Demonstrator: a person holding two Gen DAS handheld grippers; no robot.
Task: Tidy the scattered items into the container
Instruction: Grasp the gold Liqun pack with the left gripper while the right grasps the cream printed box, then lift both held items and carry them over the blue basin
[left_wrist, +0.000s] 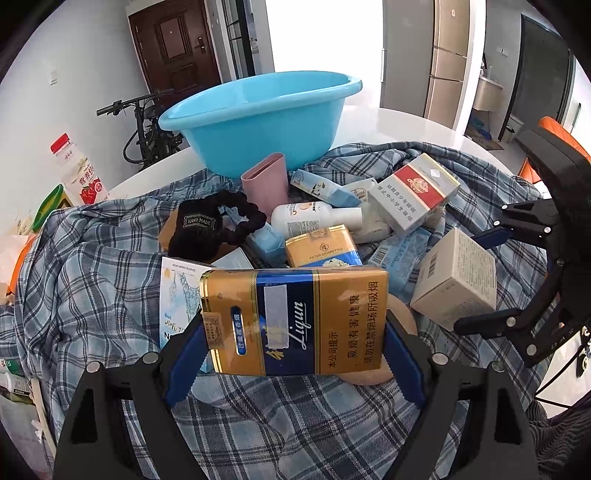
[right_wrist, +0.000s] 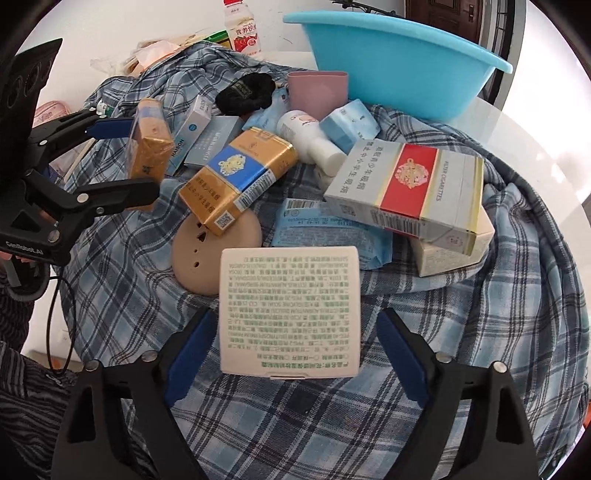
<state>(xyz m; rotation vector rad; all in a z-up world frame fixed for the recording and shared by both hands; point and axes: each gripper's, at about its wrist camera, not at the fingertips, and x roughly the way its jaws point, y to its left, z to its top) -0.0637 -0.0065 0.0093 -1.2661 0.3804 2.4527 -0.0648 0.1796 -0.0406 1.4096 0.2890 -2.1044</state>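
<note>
Left wrist: my left gripper (left_wrist: 295, 325) clamps the gold Liqun pack (left_wrist: 295, 321); blue basin (left_wrist: 258, 114) ahead, empty | Right wrist: my right gripper (right_wrist: 295, 343) straddles the cream box (right_wrist: 290, 312), pads apart | pile ahead unsorted.

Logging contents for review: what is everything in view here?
basin: one, blue, behind the pile
plaid shirt: one, blue-grey, under everything
gold-blue packs: two, held pack, lying pack mid-pile
red-white pack: one, pile's right
cream box: one, nearest right camera
pink cup: one, before basin
white bottle: one, mid-pile
black scrunchie: one, left of cup
tan disc: one, partly under lying pack
left gripper: black-blue, shut on held pack
right gripper: black-blue, open around cream box
</note>
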